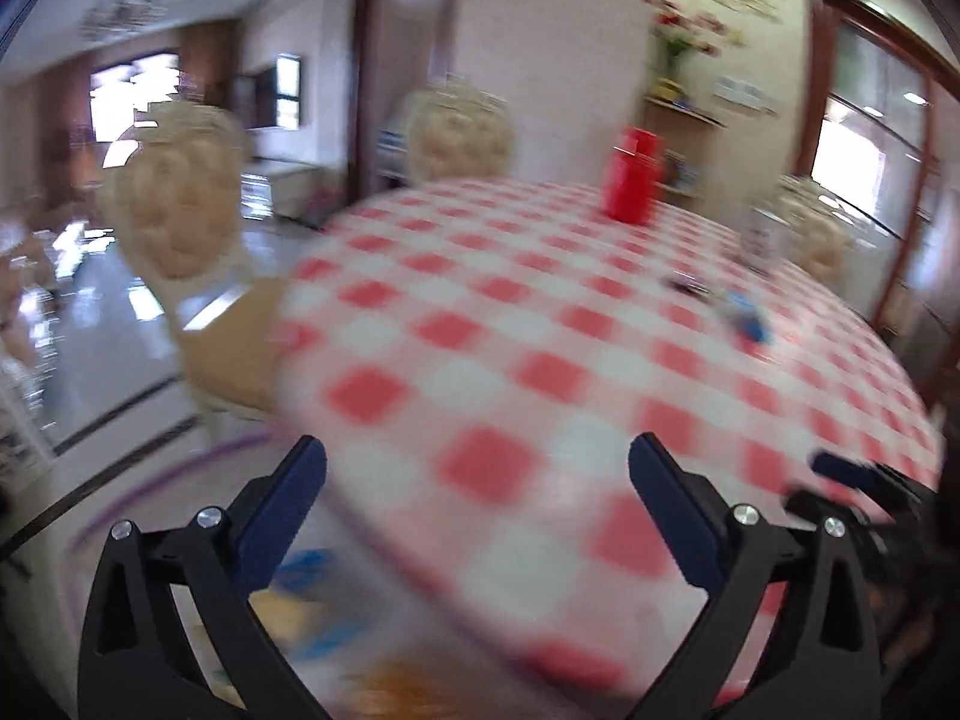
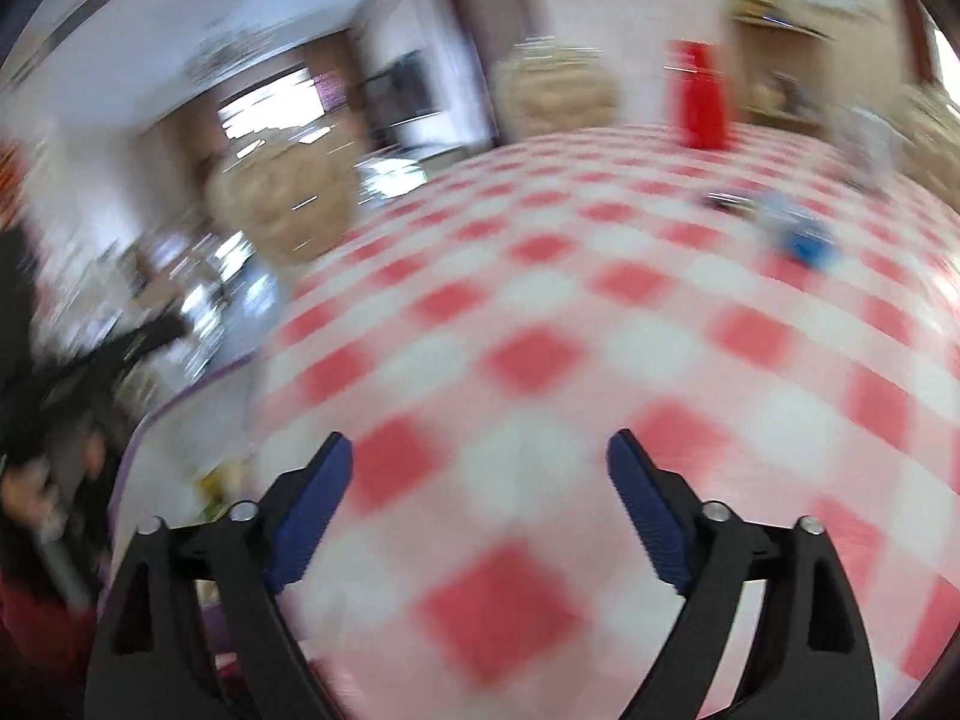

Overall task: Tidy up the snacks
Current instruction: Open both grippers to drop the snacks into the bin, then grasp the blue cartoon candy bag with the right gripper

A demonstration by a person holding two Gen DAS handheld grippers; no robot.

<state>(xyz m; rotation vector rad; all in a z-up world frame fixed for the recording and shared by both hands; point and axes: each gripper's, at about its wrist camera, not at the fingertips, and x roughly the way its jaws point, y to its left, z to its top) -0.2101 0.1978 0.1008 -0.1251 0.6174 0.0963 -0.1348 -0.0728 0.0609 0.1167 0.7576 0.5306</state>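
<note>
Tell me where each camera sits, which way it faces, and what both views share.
Left wrist: on the left tongs, facing down across the checked tablecloth; its open fingers and, at right, the other gripper show.
Right wrist: on the right tongs, facing the same table; open fingers show.
Shared: red container, small blue item, tufted chairs. Both blurred.

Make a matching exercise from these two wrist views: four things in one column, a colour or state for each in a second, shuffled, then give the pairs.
Things:
1. left gripper
2. tablecloth
3. tall container
4. chair back

Colour or state:
A. cream, tufted
B. plain red
C. open, nothing between the fingers
D. red and white checks

Pairs: 1-C, 2-D, 3-B, 4-A
</note>
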